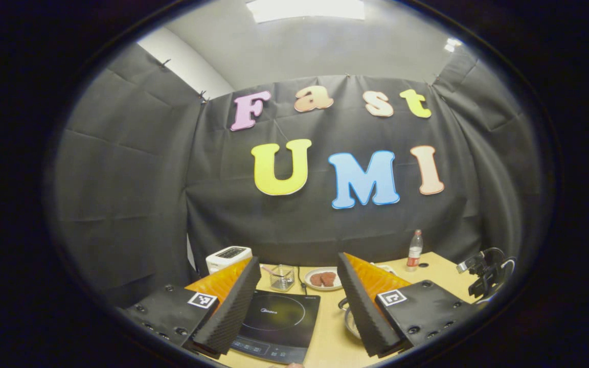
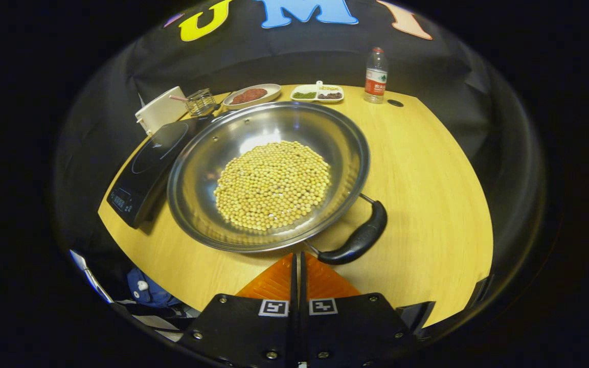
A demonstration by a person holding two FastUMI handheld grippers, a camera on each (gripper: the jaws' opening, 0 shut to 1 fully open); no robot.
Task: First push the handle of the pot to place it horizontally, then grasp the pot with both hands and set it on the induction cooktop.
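Note:
A wide steel pot (image 2: 200,168) holding yellow beans (image 2: 274,184) stands on the wooden table, its left rim over the edge of the black induction cooktop (image 2: 146,163). Its black handle (image 2: 358,237) sticks out at the near right, running slantwise. My right gripper (image 2: 298,256) is shut and empty, its tips just short of the pot's near rim, left of the handle's end. In the left gripper view, my left gripper (image 1: 298,259) hangs open above the table, the cooktop (image 1: 279,322) between its fingers. A sliver of the pot (image 1: 349,323) shows behind the right finger.
Along the back of the table (image 2: 427,168) are a white box-like appliance (image 2: 159,110), a wire basket (image 2: 201,101), a plate of red meat (image 2: 251,95), a divided dish (image 2: 319,93) and a water bottle (image 2: 376,75). A black device (image 1: 486,276) sits at the table's right edge.

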